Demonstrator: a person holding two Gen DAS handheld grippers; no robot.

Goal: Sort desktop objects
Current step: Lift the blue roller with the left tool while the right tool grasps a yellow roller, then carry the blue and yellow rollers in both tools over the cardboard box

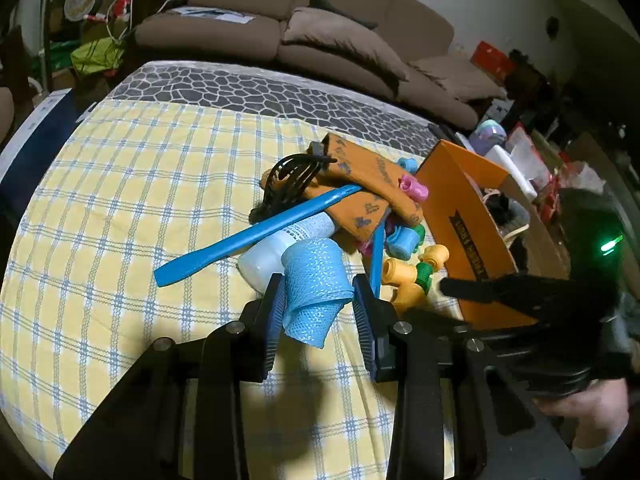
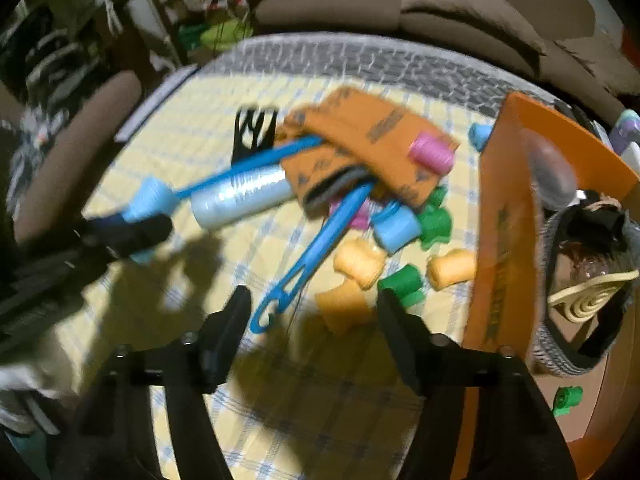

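Note:
In the left wrist view my left gripper (image 1: 318, 300) is shut on a light blue mesh roll (image 1: 316, 284), held above the checked cloth. Behind it lies a pile: an orange cloth (image 1: 360, 184), a black claw clip (image 1: 292, 176), a long blue stick (image 1: 256, 232), a white tube (image 1: 268, 256) and several coloured rollers (image 1: 404, 272). The right wrist view is blurred. There my right gripper (image 2: 314, 316) stands open over a blue handle (image 2: 316, 248) and an orange roller (image 2: 344, 304), and its pads press on neither. The left gripper (image 2: 132, 232) shows at the left with the roll.
An orange cardboard box (image 1: 468, 220) stands open at the right of the pile; in the right wrist view the box (image 2: 504, 208) holds a grey basket (image 2: 560, 344) and a green roller (image 2: 566, 400). A brown sofa (image 1: 340, 32) lies beyond the table's far edge.

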